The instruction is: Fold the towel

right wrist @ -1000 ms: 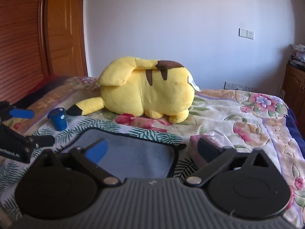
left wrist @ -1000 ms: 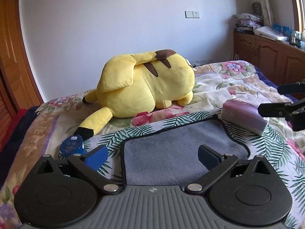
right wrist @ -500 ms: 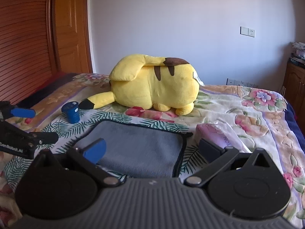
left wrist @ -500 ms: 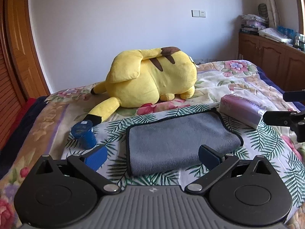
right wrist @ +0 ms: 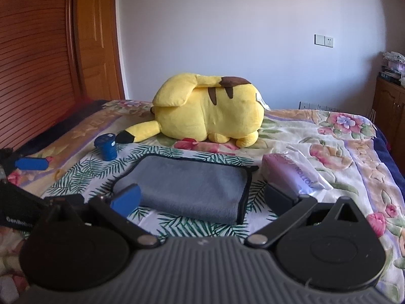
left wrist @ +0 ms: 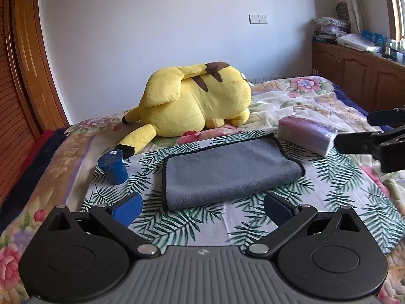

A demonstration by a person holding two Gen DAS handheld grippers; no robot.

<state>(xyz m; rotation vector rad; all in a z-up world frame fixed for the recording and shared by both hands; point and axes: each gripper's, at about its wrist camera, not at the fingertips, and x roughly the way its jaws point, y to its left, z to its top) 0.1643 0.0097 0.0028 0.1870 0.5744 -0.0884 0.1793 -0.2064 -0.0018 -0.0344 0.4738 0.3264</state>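
A grey towel point(left wrist: 227, 169) with a dark hem lies folded in a flat rectangle on the leaf-print bedspread point(left wrist: 329, 174). It also shows in the right wrist view point(right wrist: 187, 187). My left gripper point(left wrist: 202, 209) is open and empty, a little in front of the towel's near edge and apart from it. My right gripper point(right wrist: 202, 198) is open and empty, its pads just over the towel's near edge without holding it. The right gripper also shows at the right edge of the left wrist view point(left wrist: 374, 131); the left one shows at the left edge of the right wrist view point(right wrist: 27, 177).
A big yellow plush toy point(left wrist: 195, 103) lies behind the towel. A blue cup point(left wrist: 114, 167) stands left of it. A purple tissue pack point(left wrist: 306, 134) lies to its right. Wooden cabinets point(left wrist: 359, 73) stand far right, a wooden door point(right wrist: 50, 58) at left.
Both grippers have pulled back from the towel, which looks smaller and farther now. The towel stays folded and still.
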